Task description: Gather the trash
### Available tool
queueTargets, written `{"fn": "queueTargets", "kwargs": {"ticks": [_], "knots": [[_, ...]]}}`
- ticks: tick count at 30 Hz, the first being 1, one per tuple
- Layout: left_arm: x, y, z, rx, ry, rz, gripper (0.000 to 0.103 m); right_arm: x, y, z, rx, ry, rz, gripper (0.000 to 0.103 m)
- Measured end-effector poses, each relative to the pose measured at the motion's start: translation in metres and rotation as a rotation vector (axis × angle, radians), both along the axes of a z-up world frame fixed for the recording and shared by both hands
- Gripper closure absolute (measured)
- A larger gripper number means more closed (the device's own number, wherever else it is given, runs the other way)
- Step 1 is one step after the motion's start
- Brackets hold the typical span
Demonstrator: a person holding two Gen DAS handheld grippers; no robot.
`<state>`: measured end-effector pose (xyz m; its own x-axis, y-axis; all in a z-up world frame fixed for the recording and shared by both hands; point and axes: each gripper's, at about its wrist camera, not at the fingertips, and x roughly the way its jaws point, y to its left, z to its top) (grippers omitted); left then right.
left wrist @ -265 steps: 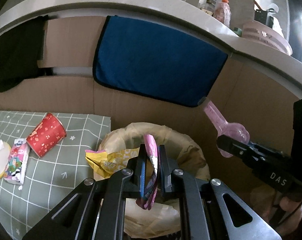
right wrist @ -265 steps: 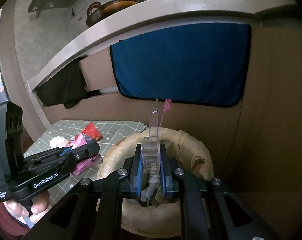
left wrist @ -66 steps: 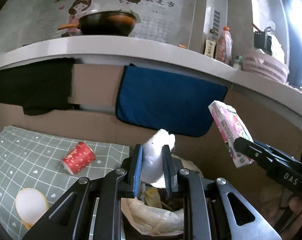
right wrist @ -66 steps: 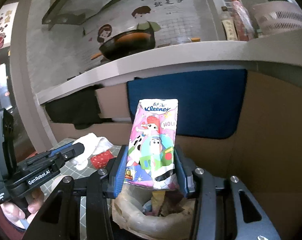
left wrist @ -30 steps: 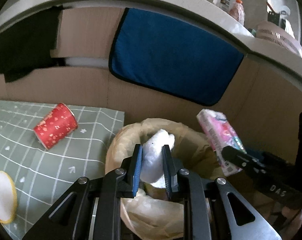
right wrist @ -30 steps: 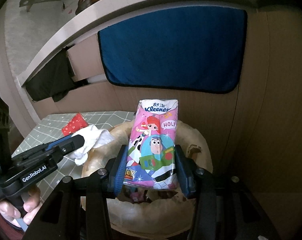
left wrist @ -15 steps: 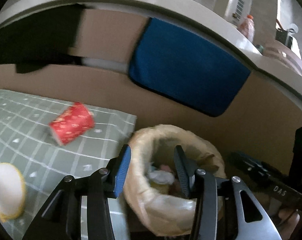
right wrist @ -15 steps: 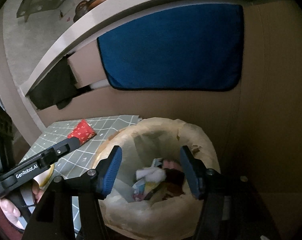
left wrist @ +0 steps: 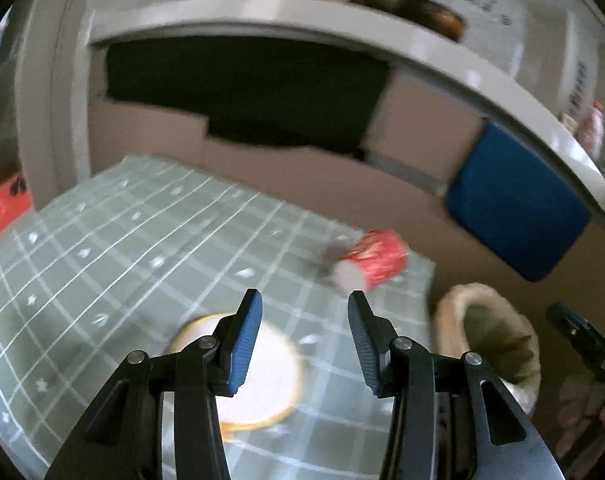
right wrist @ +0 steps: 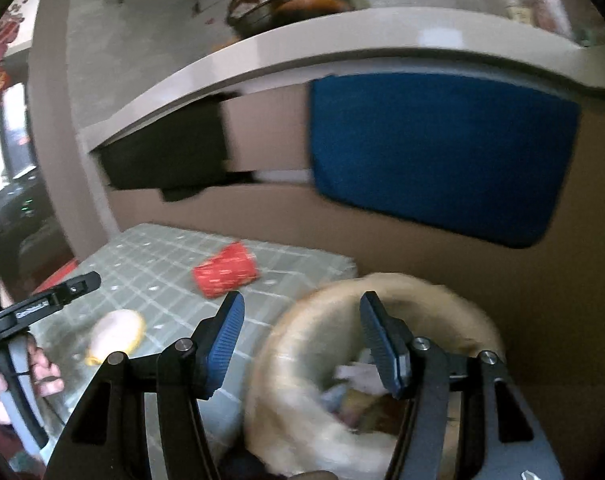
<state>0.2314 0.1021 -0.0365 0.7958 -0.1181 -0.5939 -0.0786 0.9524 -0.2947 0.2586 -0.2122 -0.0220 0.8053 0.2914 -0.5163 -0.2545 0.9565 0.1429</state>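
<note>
My left gripper (left wrist: pixel 304 312) is open and empty above the green checked table (left wrist: pixel 122 264), over a white round disc with a yellow rim (left wrist: pixel 262 376). A red paper cup (left wrist: pixel 376 260) lies on its side beyond it, near the table's right edge. The lined trash bin (left wrist: pixel 446 320) stands off that edge. My right gripper (right wrist: pixel 302 320) is open and empty over the bin's left rim (right wrist: pixel 286 344), with crumpled trash (right wrist: pixel 354 376) inside. From there the cup (right wrist: pixel 226 270), the disc (right wrist: pixel 116 334) and the left gripper (right wrist: pixel 58 296) also show.
A cardboard wall (right wrist: pixel 422 264) backs the table and bin. A blue cloth (right wrist: pixel 434 152) and a black cloth (right wrist: pixel 166 160) hang under the counter edge (right wrist: pixel 302 48). A person's hand (right wrist: pixel 42 376) grips the left tool.
Both grippers opened and dropped the white wad and the tissue pack into the bin. The left gripper swung left over the table; the right one shifted left too.
</note>
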Motion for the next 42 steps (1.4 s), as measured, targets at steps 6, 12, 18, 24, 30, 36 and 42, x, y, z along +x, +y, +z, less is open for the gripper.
{"fn": "queueTargets", "kwargs": {"ticks": [6,12,18,24,30,36,42], "knots": [[0.009,0.065,-0.041,-0.094,0.144,0.032,0.057,0.013,0.045,-0.018,0.001,0.078,0.123,0.045],[0.009,0.084,-0.075,-0.213,0.221,0.025,0.057,0.024,0.097,-0.052,0.034,0.244,0.329,0.059],[0.014,0.097,-0.087,-0.300,0.247,0.024,0.057,0.018,0.165,-0.067,-0.018,0.289,0.528,0.087],[0.019,0.100,-0.088,-0.338,0.251,0.020,0.057,0.024,0.216,-0.086,-0.063,0.324,0.609,0.087],[0.023,0.096,-0.090,-0.359,0.256,0.006,0.057,0.035,0.219,-0.100,-0.036,0.371,0.594,0.090],[0.027,0.088,-0.091,-0.408,0.278,-0.027,0.058,0.031,0.220,-0.102,-0.052,0.358,0.591,0.090],[0.022,0.081,-0.084,-0.332,0.256,-0.003,0.078,0.029,0.214,-0.100,-0.044,0.349,0.595,0.089]]}}
